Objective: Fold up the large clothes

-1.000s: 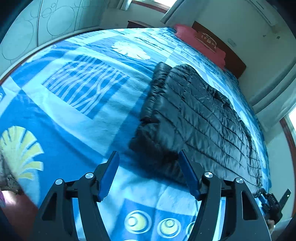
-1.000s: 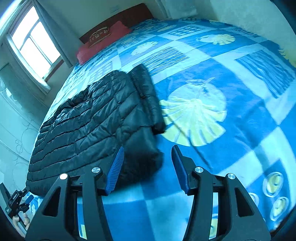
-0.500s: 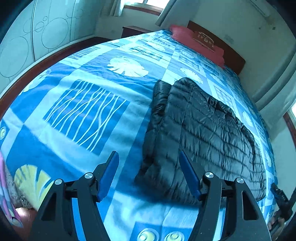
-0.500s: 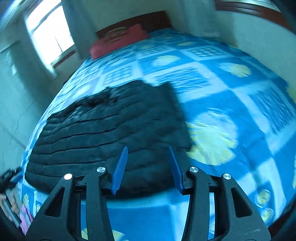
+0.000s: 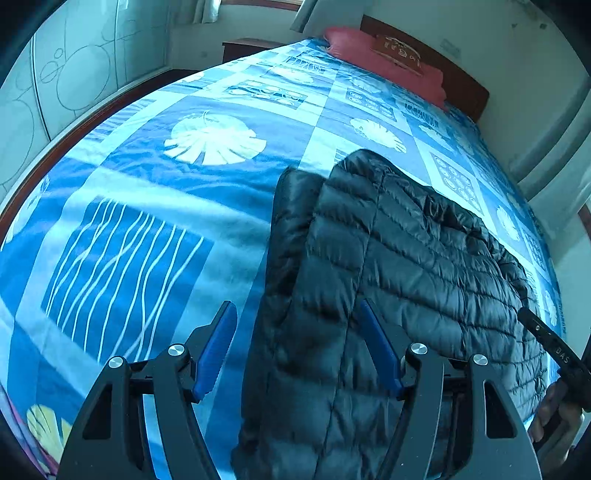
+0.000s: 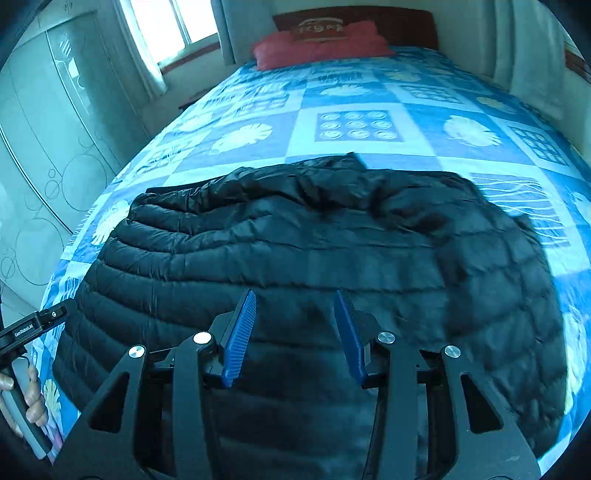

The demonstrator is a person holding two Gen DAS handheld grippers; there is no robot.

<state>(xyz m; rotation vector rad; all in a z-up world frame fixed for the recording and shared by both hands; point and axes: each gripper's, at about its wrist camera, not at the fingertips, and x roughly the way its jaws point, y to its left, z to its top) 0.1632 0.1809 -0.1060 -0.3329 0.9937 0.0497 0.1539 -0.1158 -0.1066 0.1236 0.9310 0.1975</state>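
you are working in a bedroom where a bed [image 6: 369,122] is wearing a blue patchwork cover, with red pillows [image 6: 317,50] lying against a dark wooden headboard [image 6: 354,18]. daylight is coming through a curtained window [image 6: 173,22] beside the bed head. pale wardrobe doors [image 5: 74,70] with circle patterns are lining one side. a dark nightstand [image 5: 247,46] is standing near the pillows.

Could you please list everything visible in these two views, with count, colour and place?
puffer jacket: one, black, lying flat on the bed's near part
bedspread: one, blue patterned, covering the bed
pillow: one, red, at the headboard
headboard: one, dark wood, far end
wardrobe: one, pale, circle-patterned, beside the bed
window: one, bright, far wall
left gripper: black, blue pads, open above the jacket
right gripper: black, blue pads, open above the jacket
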